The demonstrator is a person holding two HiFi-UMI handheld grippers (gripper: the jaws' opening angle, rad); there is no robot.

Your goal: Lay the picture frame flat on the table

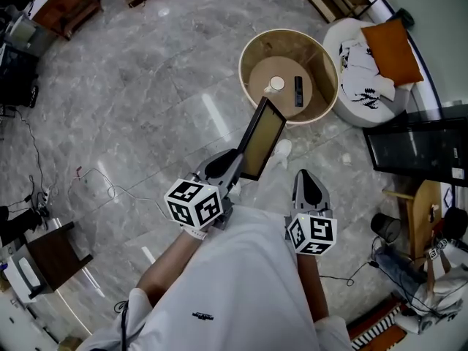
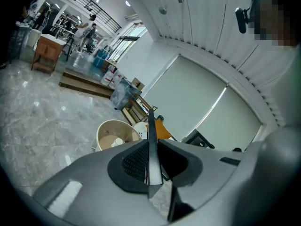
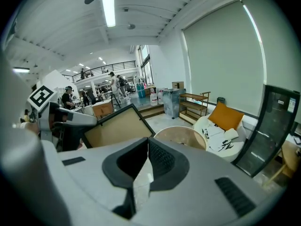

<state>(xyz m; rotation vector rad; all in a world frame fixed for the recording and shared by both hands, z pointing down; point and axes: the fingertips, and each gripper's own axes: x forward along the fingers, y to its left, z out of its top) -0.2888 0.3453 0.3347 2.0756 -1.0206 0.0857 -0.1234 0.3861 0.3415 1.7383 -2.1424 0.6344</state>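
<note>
Jaws of my left gripper (image 2: 151, 147) are clamped on the lower end of the picture frame (image 2: 151, 126), which shows edge-on between the pads as a thin black strip. From the head view, that frame has a black border around a tan panel. It stands tilted up in the air over the marble floor (image 1: 131, 86), near the round table (image 1: 247, 79) but not touching it. My right gripper (image 3: 147, 142) is pinched together on nothing, its tips meeting, and it sits beside the left one. I count two grippers, one frame, one table, and two things on the tabletop: a white round object (image 1: 276, 83) and a dark slim object (image 1: 298, 91).
</note>
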